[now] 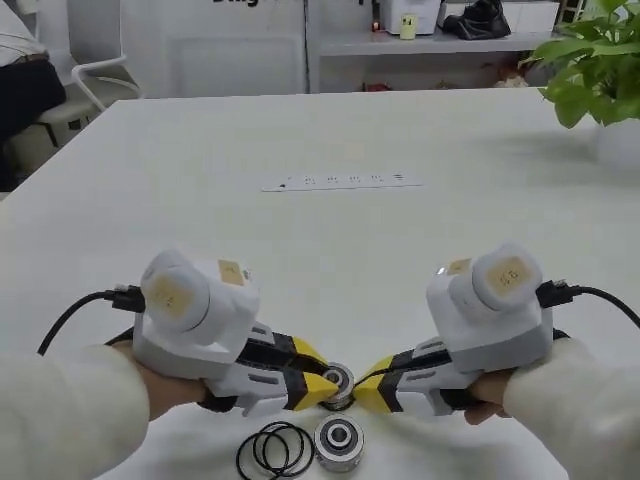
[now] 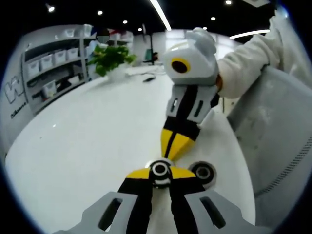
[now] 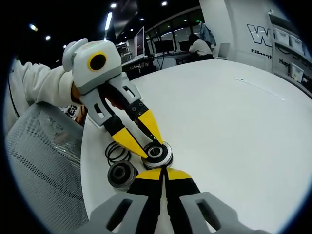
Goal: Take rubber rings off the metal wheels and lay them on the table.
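Left gripper (image 1: 322, 388): jaws pinched on the held wheel (image 1: 337, 379), one yellow tip on either side of it as I read my left gripper view.
Right gripper (image 1: 368, 393): jaws pressed together, tips up against the wheel's rim. I cannot tell whether a ring edge is nipped between them.
Held wheel: low over the near edge of the table (image 1: 330, 250), directly between the two sets of tips (they meet nose to nose across it).
Wheel's facing: bearing face turned up toward my headset, so I judge the axle roughly upright. A disc has no real long axis, and the rim runs level around it.
Which way it lies: straight ahead of both grippers, touching both. The left one carries it, and the right one comes at the rim from the opposite side.
Next move, my guess: the right tips draw the ring outward off the rim, away from the left gripper.
Second wheel (image 1: 339, 441): flat on the table, just nearer me than the held one.
Loose rings (image 1: 275, 450): a few black loops lying overlapped, just beside the second wheel on its left.
Power strip (image 1: 340, 182): well away, mid-table.
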`<state>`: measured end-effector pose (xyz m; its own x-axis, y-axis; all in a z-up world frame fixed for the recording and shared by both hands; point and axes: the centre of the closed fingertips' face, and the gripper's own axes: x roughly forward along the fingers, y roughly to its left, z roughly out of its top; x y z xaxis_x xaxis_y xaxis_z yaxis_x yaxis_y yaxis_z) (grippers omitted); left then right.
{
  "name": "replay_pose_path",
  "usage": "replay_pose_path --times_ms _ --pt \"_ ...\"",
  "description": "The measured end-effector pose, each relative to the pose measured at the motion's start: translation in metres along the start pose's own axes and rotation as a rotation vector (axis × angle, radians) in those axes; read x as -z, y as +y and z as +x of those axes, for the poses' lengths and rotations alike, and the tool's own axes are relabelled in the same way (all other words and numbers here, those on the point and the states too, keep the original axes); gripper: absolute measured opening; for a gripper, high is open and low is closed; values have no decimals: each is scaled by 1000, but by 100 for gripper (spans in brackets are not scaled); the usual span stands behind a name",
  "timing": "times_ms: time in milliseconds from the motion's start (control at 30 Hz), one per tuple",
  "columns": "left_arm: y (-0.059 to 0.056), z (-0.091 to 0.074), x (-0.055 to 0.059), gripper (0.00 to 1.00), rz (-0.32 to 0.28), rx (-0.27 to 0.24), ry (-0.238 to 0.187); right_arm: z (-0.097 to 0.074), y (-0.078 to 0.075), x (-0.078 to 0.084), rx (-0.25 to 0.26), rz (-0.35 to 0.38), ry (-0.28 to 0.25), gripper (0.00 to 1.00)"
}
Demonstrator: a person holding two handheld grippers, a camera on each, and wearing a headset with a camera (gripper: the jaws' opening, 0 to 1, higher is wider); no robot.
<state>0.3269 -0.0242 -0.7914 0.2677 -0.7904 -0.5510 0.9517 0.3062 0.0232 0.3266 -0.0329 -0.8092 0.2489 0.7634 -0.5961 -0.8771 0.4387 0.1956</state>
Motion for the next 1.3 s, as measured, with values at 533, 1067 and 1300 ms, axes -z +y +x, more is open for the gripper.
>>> replay_pose_path --times_ms 533,1067,1300 --pt "0 -1 0 13 8 -9 -17 -7 -5 -5 -15 209 -76 0" --pt "1 0 1 13 16 -18 -17 -6 -1 -17 -12 220 -92 0" --pt "2 0 1 13 17 -18 -18 -6 0 -18 -14 210 -90 0"
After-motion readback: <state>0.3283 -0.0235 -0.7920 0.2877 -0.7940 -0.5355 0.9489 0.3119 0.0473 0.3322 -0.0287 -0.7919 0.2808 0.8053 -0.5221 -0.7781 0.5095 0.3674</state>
